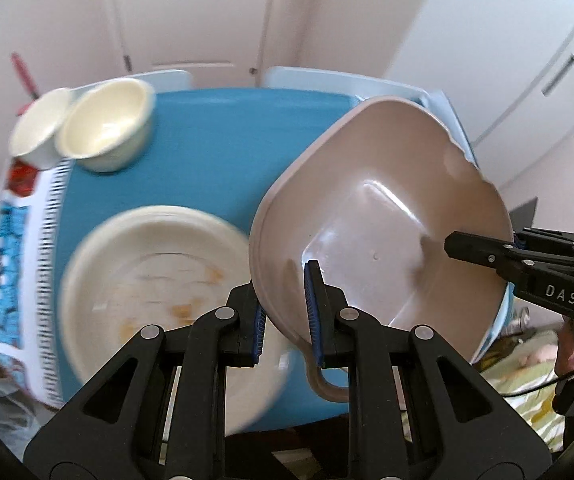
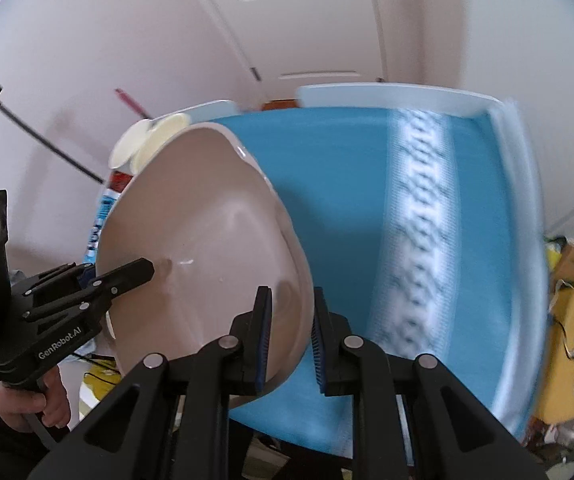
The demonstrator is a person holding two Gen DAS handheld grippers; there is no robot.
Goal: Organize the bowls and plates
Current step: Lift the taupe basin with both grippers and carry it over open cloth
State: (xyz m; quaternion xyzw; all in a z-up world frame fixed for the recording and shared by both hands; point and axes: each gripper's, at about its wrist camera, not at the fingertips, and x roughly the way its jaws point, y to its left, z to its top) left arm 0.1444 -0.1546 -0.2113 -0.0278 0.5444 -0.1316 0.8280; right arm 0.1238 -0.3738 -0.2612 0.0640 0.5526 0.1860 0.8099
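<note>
pink bowl (image 1: 371, 216), large, chipped at the far rim, held tilted above the blue table (image 1: 215, 152); gripped from two sides. left gripper (image 1: 289, 312): fingers narrow, clamped on the near rim, one blue pad (image 1: 312, 300) inside the bowl and the other outside it. right gripper (image 2: 291, 336): fingers likewise narrow, straddling the opposite rim, one pad (image 2: 265, 336) inside, one outside. left view only: white plate (image 1: 159, 280) flat on the table just left of the bowl, with orange-brown smears on its face; two small cream cups (image 1: 105, 126), touching, at the far left of the table; patterned blue-and-white cloth edge (image 1: 27, 264) hanging down the left side, with a red patch near the cups. in this view the right gripper shows from the side at the right edge, one finger reaching inside the bowl. right view only: blurred white woven band (image 2: 419, 240) running across the table to the right of the bowl; pale raised border (image 2: 515, 184) along the far and right edges; yellow and brown clutter (image 2: 571, 280) on the floor at right; the person's hand (image 2: 27, 400) on the left gripper's handle at lower left. the plate is hidden here behind the bowl; the cups show only as a sliver above its rim. white panelled doors (image 1: 191, 12) behind in both views.
</note>
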